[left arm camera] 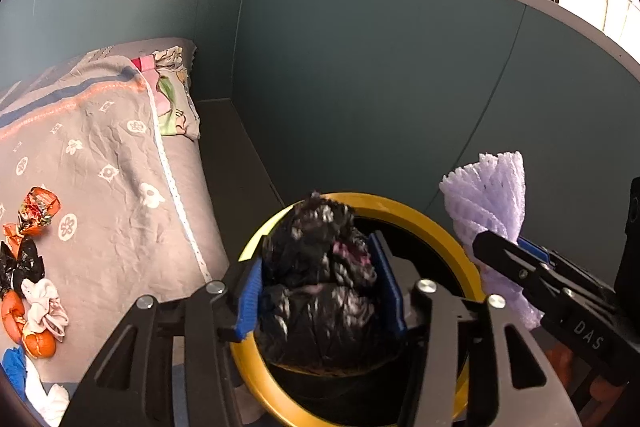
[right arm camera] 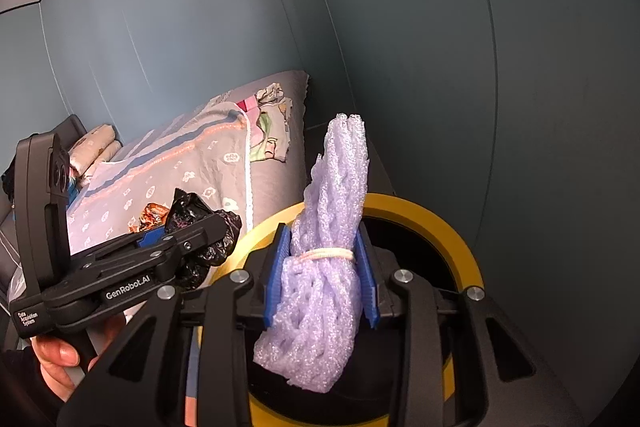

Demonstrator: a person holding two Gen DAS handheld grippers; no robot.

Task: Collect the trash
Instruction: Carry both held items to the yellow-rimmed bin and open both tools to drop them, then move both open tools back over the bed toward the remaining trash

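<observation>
Two loads hang over the yellow-rimmed bin [left arm camera: 404,215]: the left gripper [left arm camera: 320,287] pinches a crumpled black bag [left arm camera: 316,267], the right gripper [right arm camera: 320,275] a purple foam net [right arm camera: 332,227]. If dropped off-centre, the springy net could catch the rim and tumble outside. More wrappers [left arm camera: 32,247] wait at the bed's [left arm camera: 120,167] near edge.

I have the yellow-rimmed round bin [left arm camera: 460,239] on the floor just right of the bed with the grey flower-print cover [left arm camera: 112,195]. My left gripper [left arm camera: 318,279] has the crumpled black plastic bag [left arm camera: 320,291] between its jaws above the bin's mouth. To its right my right gripper [right arm camera: 322,273] has the bundled purple foam net [right arm camera: 332,259] over the same opening. Loose wrappers and peels [left arm camera: 30,267] lie on the bed, well left of the bin.
</observation>
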